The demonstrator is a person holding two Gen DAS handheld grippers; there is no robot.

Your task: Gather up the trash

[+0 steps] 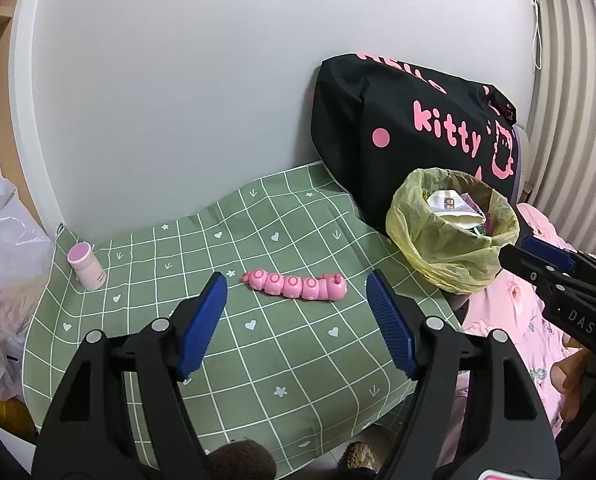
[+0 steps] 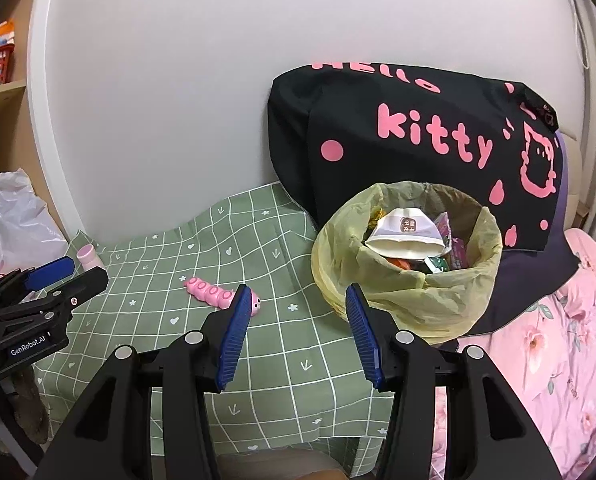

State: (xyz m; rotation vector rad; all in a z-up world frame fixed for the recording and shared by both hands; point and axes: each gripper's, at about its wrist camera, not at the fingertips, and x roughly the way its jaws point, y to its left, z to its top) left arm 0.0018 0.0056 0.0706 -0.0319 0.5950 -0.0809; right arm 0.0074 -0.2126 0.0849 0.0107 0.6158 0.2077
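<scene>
On the green checked cloth (image 1: 257, 344), through the left wrist view: pink caterpillar toy (image 1: 293, 285) lying loose, straight ahead of the left gripper (image 1: 298, 316). Fingers (image 1: 201, 328) spread wide, released, gripping nothing and touching nothing. Lined trash bin (image 1: 454, 236) right of the caterpillar, already heaped with wrappers. Small pink bottle (image 1: 85, 266) well left of the caterpillar, at the cloth's far corner. Right gripper (image 1: 546, 268) poking in from the right, just beside the bin's liner; from this angle cannot tell how far apart its fingers stand.

Over to the right wrist view: right gripper (image 2: 298, 328) likewise released, fingers (image 2: 233, 336) wide apart and empty, nothing between them but cloth. Caterpillar (image 2: 217, 296) partly hidden behind the left-hand finger, not touching it as far as can be judged. Bin (image 2: 410, 264) just right of the caterpillar, white paper cup (image 2: 406, 232) on top of the heap. Black Hello Kitty bag (image 2: 418, 140) propped behind the bin.

Step in hand, by the look of it: between pickups, choosing the next piece. Next move probably calls for lowering the left fingers astride the caterpillar or swinging left for the bottle, then closing and carrying over to the bin.
</scene>
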